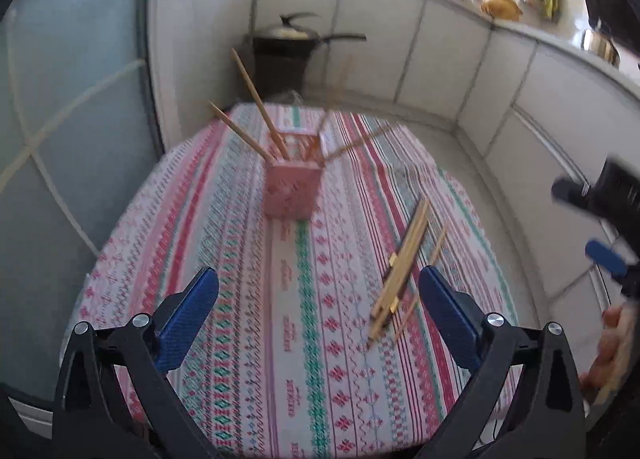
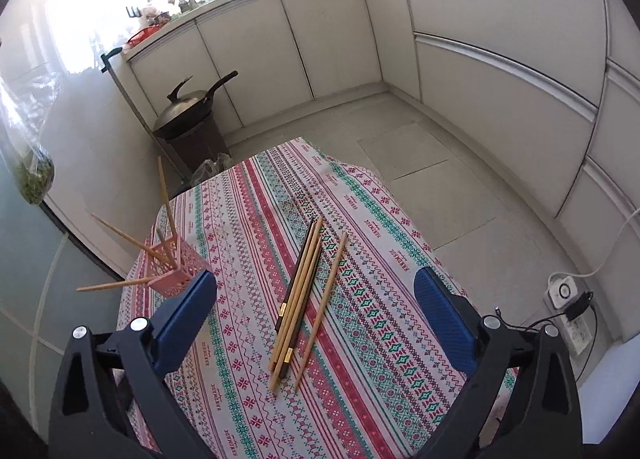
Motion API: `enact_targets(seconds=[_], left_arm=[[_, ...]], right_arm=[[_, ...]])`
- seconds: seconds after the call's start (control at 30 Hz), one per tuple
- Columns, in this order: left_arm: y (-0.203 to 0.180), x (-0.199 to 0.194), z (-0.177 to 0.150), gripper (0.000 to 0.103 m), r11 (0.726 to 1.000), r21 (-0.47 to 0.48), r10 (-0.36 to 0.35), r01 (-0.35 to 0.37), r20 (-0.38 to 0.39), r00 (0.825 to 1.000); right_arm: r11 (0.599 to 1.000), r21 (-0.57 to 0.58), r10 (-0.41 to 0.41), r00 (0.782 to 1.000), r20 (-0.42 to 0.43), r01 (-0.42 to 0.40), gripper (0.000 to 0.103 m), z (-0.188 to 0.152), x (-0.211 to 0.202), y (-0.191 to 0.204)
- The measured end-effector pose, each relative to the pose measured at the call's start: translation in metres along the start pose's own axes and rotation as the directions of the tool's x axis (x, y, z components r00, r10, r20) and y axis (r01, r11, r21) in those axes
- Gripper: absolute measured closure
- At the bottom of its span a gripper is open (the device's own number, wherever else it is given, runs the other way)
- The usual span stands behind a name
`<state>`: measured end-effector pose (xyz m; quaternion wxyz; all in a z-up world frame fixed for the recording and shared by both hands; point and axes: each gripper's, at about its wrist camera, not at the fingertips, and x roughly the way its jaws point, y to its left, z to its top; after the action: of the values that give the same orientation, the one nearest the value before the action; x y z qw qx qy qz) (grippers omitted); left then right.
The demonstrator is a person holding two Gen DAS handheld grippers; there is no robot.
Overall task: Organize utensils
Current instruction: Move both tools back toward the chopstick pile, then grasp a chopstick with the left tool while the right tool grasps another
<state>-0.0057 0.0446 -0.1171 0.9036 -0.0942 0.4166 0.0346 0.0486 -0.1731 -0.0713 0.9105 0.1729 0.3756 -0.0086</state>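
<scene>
A pink perforated holder (image 1: 294, 191) stands on the patterned tablecloth (image 1: 240, 299) with several wooden chopsticks (image 1: 256, 99) leaning out of it. A bundle of loose chopsticks (image 1: 404, 259), light and dark, lies on the cloth just left of my left gripper's right finger. My left gripper (image 1: 319, 279) hangs open over the cloth, nothing between its blue pads. In the right wrist view the same bundle (image 2: 300, 299) and a single light chopstick (image 2: 326, 299) lie between and just beyond the fingers of my open right gripper (image 2: 316, 279). The holder (image 2: 176, 271) stands at the left.
A lidded wok (image 2: 192, 107) sits on a dark stand beyond the table's far edge. White cabinets (image 2: 320, 39) line the walls. A power strip (image 2: 568, 299) lies on the tiled floor at right. A bag of greens (image 2: 36, 179) hangs at left. A hand (image 1: 612, 339) shows at the right edge.
</scene>
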Motion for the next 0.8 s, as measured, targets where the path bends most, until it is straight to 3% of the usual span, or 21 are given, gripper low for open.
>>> enact_targets(seconds=[0.07, 0.13, 0.3, 0.37, 0.43, 0.5, 0.67, 0.8], left_arm=[[-0.015, 0.03, -0.004, 0.007, 0.997, 0.048, -0.053, 0.061, -0.147, 0.988], [-0.033, 0.061, -0.006, 0.007, 0.989, 0.098, -0.078, 0.11, -0.287, 0.955], [-0.077, 0.111, 0.011, 0.007, 0.969, 0.197, -0.068, 0.152, -0.379, 0.923], [-0.096, 0.133, 0.026, 0.007, 0.96, 0.217, -0.073, 0.178, -0.419, 0.905], [-0.109, 0.151, 0.04, 0.007, 0.958, 0.221, -0.075, 0.184, -0.427, 0.901], [-0.123, 0.172, 0.057, 0.007, 0.954, 0.231, -0.073, 0.189, -0.434, 0.898], [-0.141, 0.213, 0.1, 0.012, 0.96, 0.238, -0.042, 0.149, -0.404, 0.914], [-0.139, 0.241, 0.121, 0.037, 0.975, 0.195, -0.02, 0.107, -0.406, 0.913]], right_arm=[[0.998, 0.055, -0.001, 1.0, 0.005, 0.001, 0.007, 0.014, -0.002, -0.014], [0.993, 0.114, -0.01, 1.0, 0.013, 0.008, 0.007, 0.029, -0.002, -0.03], [0.967, 0.248, -0.064, 0.998, 0.026, 0.056, 0.007, 0.052, 0.007, -0.079], [0.95, 0.297, -0.097, 0.995, -0.014, 0.097, 0.007, 0.05, 0.019, -0.099], [0.928, 0.366, -0.045, 0.995, -0.085, 0.073, 0.007, 0.049, 0.033, -0.115], [0.894, 0.448, 0.059, 0.988, -0.145, 0.013, 0.007, 0.046, 0.046, -0.127], [0.838, 0.545, 0.182, 0.953, -0.241, -0.022, 0.007, 0.033, 0.07, -0.136], [0.833, 0.551, 0.231, 0.937, -0.262, -0.051, 0.007, 0.031, 0.076, -0.134]])
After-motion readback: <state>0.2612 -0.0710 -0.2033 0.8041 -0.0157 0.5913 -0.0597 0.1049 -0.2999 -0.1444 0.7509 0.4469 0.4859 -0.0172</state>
